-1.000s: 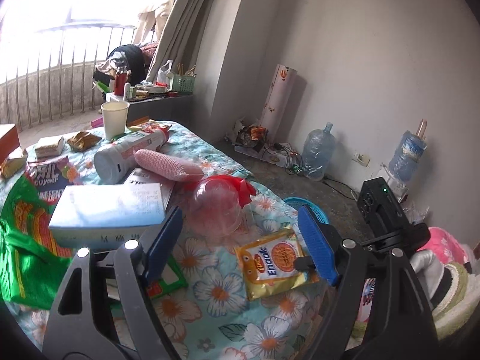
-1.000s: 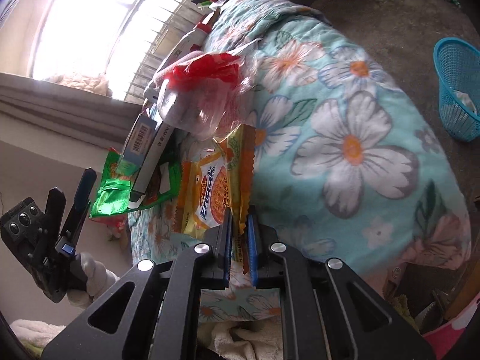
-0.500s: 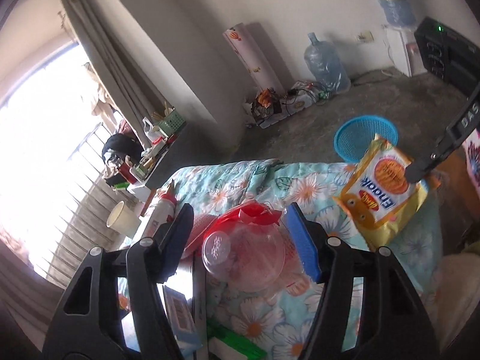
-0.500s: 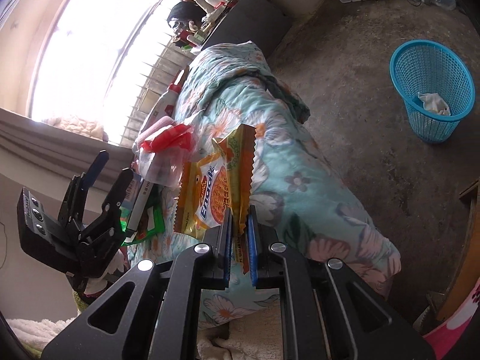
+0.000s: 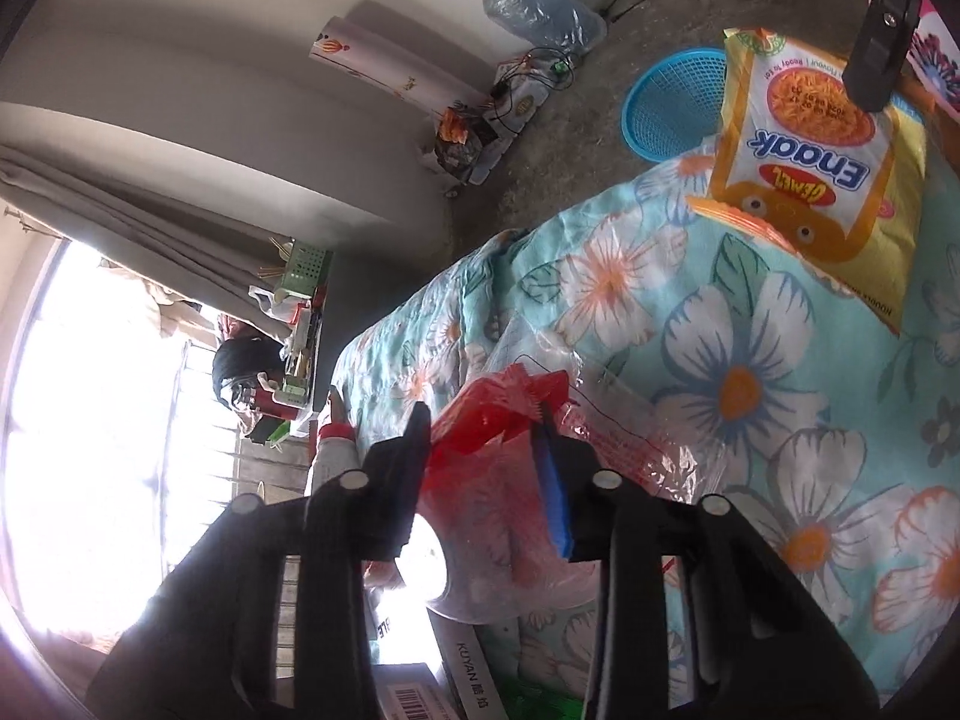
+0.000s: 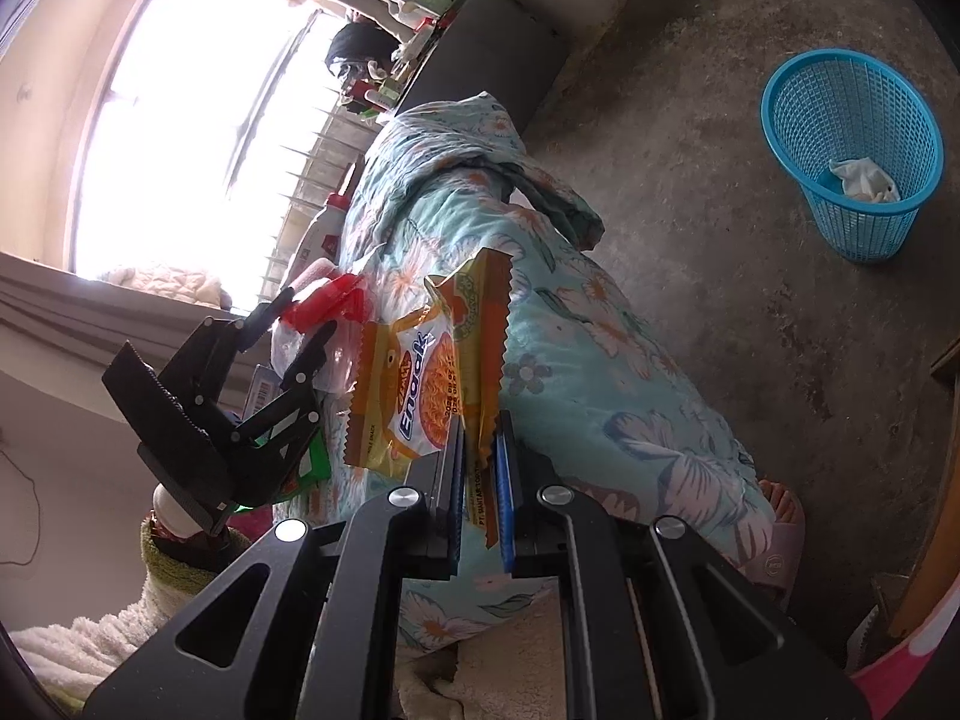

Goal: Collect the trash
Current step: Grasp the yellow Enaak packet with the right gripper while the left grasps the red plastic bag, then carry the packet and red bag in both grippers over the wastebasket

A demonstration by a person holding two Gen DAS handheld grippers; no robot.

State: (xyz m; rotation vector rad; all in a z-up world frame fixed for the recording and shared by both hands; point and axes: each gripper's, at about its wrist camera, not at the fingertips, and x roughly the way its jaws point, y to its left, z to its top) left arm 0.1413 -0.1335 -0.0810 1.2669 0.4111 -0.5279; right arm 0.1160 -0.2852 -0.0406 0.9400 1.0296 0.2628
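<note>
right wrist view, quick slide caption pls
Right claw pinches the Enaak noodle packet above the floral bedspread, blue basket waiting.

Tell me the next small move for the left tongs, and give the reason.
Probably finish closing, then lift. The left tongs have just been closing around the red-and-clear plastic bag, which sits between the fingers on the floral cloth. The right tongs already pinch the Enaak packet, and the blue basket waits on the floor.

Yellow Enaak noodle packet (image 6: pixel 420 384) hangs clamped above floral bed; clear red-topped plastic bag (image 5: pixel 504 480) crumpled on bed; blue basket (image 6: pixel 852 150) on floor, far right.
</note>
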